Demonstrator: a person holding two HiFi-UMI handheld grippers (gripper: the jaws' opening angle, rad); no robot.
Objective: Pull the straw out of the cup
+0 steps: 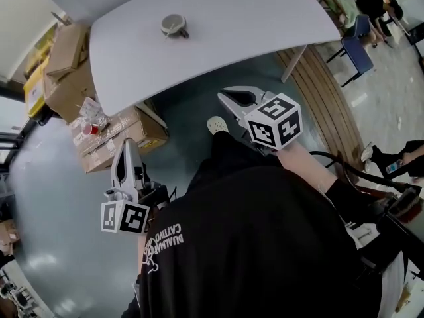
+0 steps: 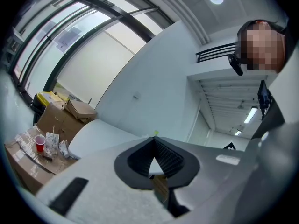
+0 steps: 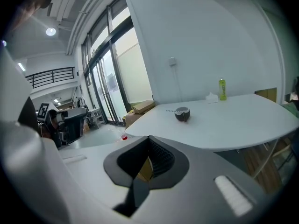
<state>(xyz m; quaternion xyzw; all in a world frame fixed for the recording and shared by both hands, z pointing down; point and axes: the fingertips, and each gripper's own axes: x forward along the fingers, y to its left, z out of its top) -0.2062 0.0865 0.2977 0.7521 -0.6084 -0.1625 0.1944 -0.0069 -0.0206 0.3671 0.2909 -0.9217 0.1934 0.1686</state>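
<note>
Near the far edge of the white desk (image 1: 265,18) sat the cup (image 1: 174,25), straw (image 3: 170,110) sticking out. Left claw (image 1: 126,148) and right claw (image 1: 226,98) were pressed together, empty, well short of the desk. The approach seemingly came first: reach, spread, pinch the straw.

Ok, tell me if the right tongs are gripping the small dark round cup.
No, the right tongs are shut empty, clear of the small dark round cup on the white table.

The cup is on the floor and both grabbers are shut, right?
No. The cup sits on the white table, not the floor, as the head view shows. The left gripper and right gripper are both shut.
</note>
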